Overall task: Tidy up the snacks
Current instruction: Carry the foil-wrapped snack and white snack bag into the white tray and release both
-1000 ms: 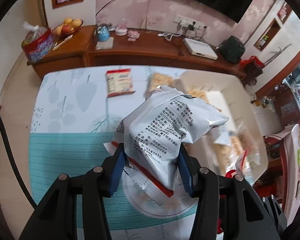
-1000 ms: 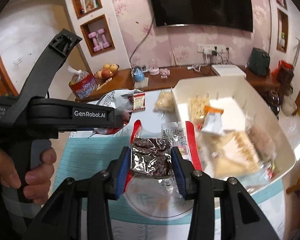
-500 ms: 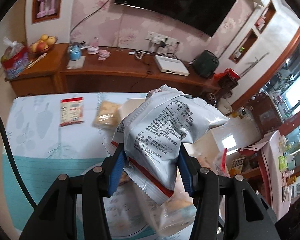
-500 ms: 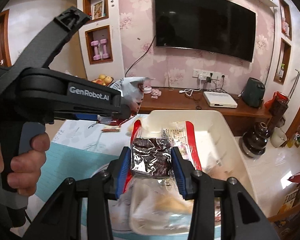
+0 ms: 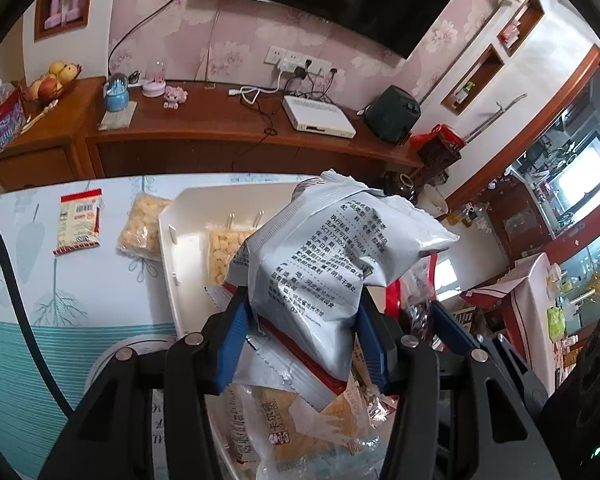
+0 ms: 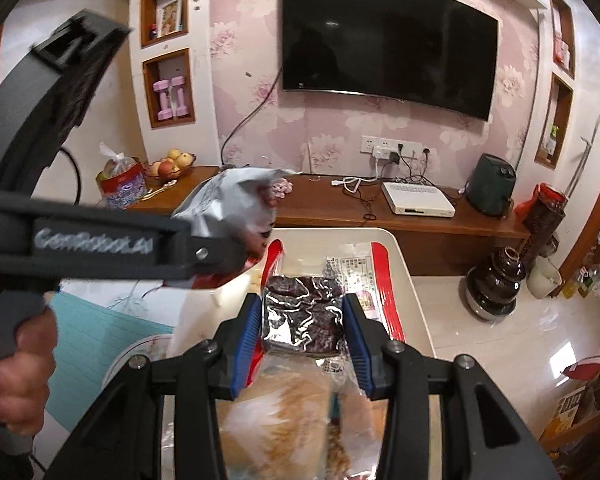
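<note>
My left gripper point(image 5: 300, 340) is shut on a silver snack bag point(image 5: 332, 256) with black print and holds it above the white bin point(image 5: 168, 248). My right gripper point(image 6: 304, 336) is shut on a dark snack pack with red edges point(image 6: 304, 316) and holds it over the same bin point(image 6: 404, 272). The left gripper and its silver bag point(image 6: 232, 204) show at the left of the right wrist view. Several snack packs lie in the bin, among them a yellow pastry pack point(image 5: 308, 428) and a puffed-snack pack point(image 5: 224, 252).
On the tablecloth left of the bin lie a small red-edged packet point(image 5: 78, 220) and a bag of puffed snacks point(image 5: 142, 228). A wooden sideboard point(image 5: 220, 128) with fruit, a router box and cables stands behind the table. A brown vase point(image 6: 496, 280) stands on the floor.
Both grippers have moved right and forward over the bin with their packs still held. The bin's contents now lie right under the fingers.
</note>
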`<act>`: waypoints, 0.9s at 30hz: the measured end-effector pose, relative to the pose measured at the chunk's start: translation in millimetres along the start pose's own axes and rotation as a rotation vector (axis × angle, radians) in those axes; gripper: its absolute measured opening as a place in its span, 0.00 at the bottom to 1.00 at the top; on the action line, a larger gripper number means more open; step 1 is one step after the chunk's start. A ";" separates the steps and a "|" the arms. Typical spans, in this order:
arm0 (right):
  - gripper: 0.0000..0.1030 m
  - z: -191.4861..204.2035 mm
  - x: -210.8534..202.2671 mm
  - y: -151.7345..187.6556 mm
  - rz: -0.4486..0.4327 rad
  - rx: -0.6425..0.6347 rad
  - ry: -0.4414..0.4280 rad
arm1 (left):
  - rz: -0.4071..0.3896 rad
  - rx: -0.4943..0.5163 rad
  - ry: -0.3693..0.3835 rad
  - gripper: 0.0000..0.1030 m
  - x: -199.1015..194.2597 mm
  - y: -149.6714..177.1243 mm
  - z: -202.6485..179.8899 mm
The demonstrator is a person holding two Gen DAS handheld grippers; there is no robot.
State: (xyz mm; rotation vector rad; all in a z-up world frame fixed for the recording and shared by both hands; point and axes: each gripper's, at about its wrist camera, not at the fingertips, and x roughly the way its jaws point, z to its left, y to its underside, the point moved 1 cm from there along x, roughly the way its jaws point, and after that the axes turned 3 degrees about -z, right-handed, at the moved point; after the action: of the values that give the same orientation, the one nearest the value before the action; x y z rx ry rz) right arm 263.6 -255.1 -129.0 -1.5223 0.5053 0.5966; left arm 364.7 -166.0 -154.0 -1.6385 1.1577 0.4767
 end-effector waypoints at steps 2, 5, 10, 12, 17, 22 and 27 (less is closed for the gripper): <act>0.41 -8.4 5.9 1.9 0.020 0.020 0.003 | 0.026 -0.002 -0.011 0.49 9.0 2.2 -0.7; 0.43 -19.4 12.9 4.7 0.043 0.064 0.001 | 0.050 -0.001 -0.019 0.51 16.7 4.6 -0.4; 0.58 -34.6 24.0 8.4 0.096 0.152 -0.007 | 0.050 0.017 -0.051 0.74 14.6 4.1 -3.4; 0.59 -37.3 26.2 10.4 0.117 0.188 -0.025 | 0.045 0.030 -0.069 0.74 11.5 4.2 -3.5; 0.59 -35.6 30.6 13.8 0.139 0.228 -0.034 | 0.043 0.017 -0.085 0.74 3.7 6.9 8.9; 0.68 -30.5 30.9 21.0 0.155 0.279 -0.047 | 0.036 -0.001 -0.111 0.74 -8.9 14.2 25.2; 0.71 -17.8 25.1 23.5 0.158 0.294 -0.061 | 0.033 -0.024 -0.145 0.74 -25.9 24.6 46.1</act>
State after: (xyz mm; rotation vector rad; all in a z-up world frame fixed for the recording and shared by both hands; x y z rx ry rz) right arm 268.6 -272.7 -163.1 -1.1900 0.6411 0.6580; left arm 342.0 -113.4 -164.9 -1.5801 1.0765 0.6226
